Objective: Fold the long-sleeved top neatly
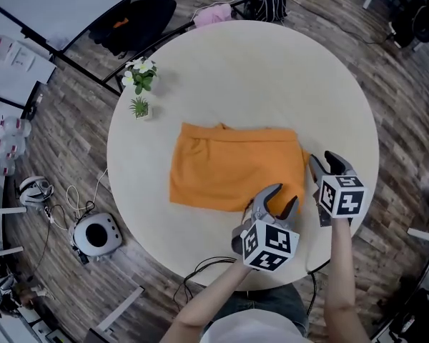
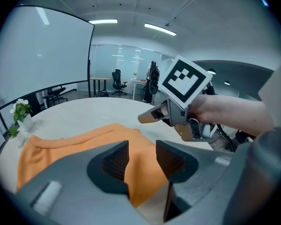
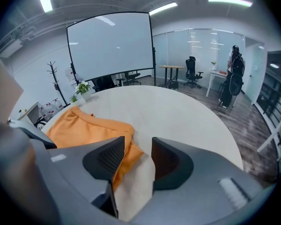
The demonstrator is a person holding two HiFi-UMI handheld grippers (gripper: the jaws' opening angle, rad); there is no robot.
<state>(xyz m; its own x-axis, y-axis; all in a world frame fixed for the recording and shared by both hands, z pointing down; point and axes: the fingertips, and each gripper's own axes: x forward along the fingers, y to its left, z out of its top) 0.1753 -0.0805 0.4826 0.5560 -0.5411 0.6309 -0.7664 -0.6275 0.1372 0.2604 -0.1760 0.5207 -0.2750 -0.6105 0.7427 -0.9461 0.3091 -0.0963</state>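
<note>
The orange top [image 1: 229, 170] lies flat at the middle of the round tabletop [image 1: 272, 70], drawn into a rough rectangle with its far edge rolled, which reads as a fold partly made; you have both tools at its near right corner, probably to take that end for the next fold; your left hand-held gripper [image 1: 284, 197] hangs released over the near edge, cloth showing in the gap but not pinched (the pads stand clear of it); your right hand-held gripper [image 1: 324, 161] is likewise released, just beside the right edge, the corner lying off its left jaw.
</note>
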